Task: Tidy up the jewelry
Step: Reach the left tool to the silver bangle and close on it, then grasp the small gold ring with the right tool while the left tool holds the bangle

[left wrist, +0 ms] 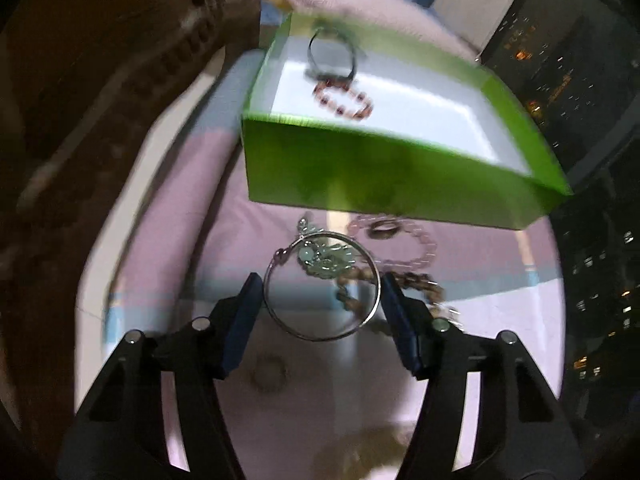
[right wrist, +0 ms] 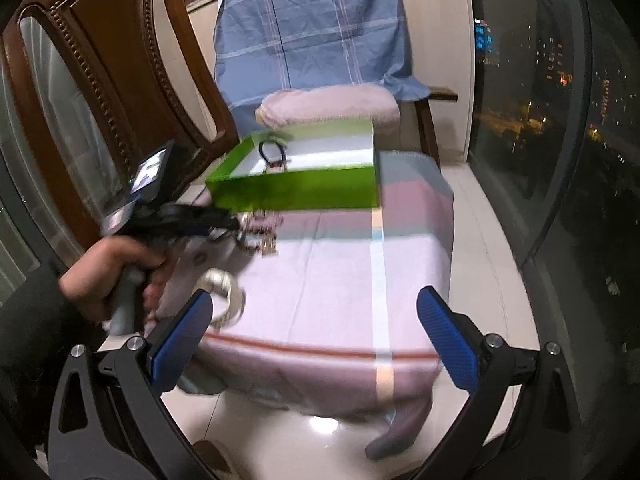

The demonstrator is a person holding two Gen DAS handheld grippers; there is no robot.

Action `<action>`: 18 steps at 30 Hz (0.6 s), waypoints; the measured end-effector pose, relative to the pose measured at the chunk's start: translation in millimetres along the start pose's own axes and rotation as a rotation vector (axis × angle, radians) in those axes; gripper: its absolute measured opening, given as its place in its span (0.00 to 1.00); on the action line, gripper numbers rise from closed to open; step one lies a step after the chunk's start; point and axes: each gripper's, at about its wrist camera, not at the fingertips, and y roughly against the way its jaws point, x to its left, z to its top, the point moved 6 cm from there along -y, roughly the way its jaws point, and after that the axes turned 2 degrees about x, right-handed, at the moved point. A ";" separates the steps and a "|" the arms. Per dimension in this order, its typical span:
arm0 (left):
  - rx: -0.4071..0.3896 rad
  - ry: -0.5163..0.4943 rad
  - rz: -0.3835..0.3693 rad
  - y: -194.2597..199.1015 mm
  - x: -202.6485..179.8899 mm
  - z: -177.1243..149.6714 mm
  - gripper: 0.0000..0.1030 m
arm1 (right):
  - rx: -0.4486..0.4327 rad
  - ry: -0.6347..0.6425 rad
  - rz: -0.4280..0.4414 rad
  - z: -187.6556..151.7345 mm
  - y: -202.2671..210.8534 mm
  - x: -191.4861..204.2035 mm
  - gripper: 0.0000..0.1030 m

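Left tongs (left wrist: 322,294): two blue-padded fingers (left wrist: 240,328) part open, one on each side of a thin silver bangle (left wrist: 320,286). The pads stand at the bangle's outer edge, left and right; whether they press on it cannot be told through the blur. The bangle lies at the near side of a tangle of jewelry on the desk (left wrist: 180,208).

Right tongs (right wrist: 314,334): jaws wide apart, nothing between them, hanging above the near edge of the desk. This view also shows a hand (right wrist: 108,276) gripping the handle of the left tongs at the far left.

Desk: covered by a pale pink cloth (right wrist: 320,288) with light stripes.

Green box (left wrist: 360,176): open-topped, white inside, standing on the far part of the desk just behind the jewelry heap. Inside, at its far left corner, lie a dark ring-shaped bracelet (left wrist: 332,56) and a reddish bead bracelet (left wrist: 344,100), touching or nearly so.

Jewelry heap, in front of the box:
- pale green bead piece (left wrist: 324,262), overlapping the bangle's far rim;
- pink bead bracelet (left wrist: 416,248), to the right, near the box wall;
- brown bead strand (left wrist: 420,284), beside the right finger;
- a small dark ring (left wrist: 382,229), close to the box.

Separate item: a pale, wide bangle (right wrist: 224,296) lies alone on the cloth near the left finger of the right tongs.

Surroundings: a carved wooden chair (right wrist: 108,68) at left, a blue plaid cloth (right wrist: 316,32) draped behind, a dark window (right wrist: 532,100) at right.
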 end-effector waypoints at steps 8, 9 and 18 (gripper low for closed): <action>-0.279 -0.025 -0.070 116.0 7.4 -18.4 0.59 | 0.040 0.099 0.012 55.7 -81.8 18.9 0.90; -0.311 -0.026 -0.062 126.7 10.7 -24.0 0.59 | 0.067 0.128 0.021 59.0 -98.4 25.6 0.83; -0.403 -0.131 -0.021 150.4 6.4 -57.3 0.59 | 0.254 0.356 0.123 63.0 -222.6 86.0 0.38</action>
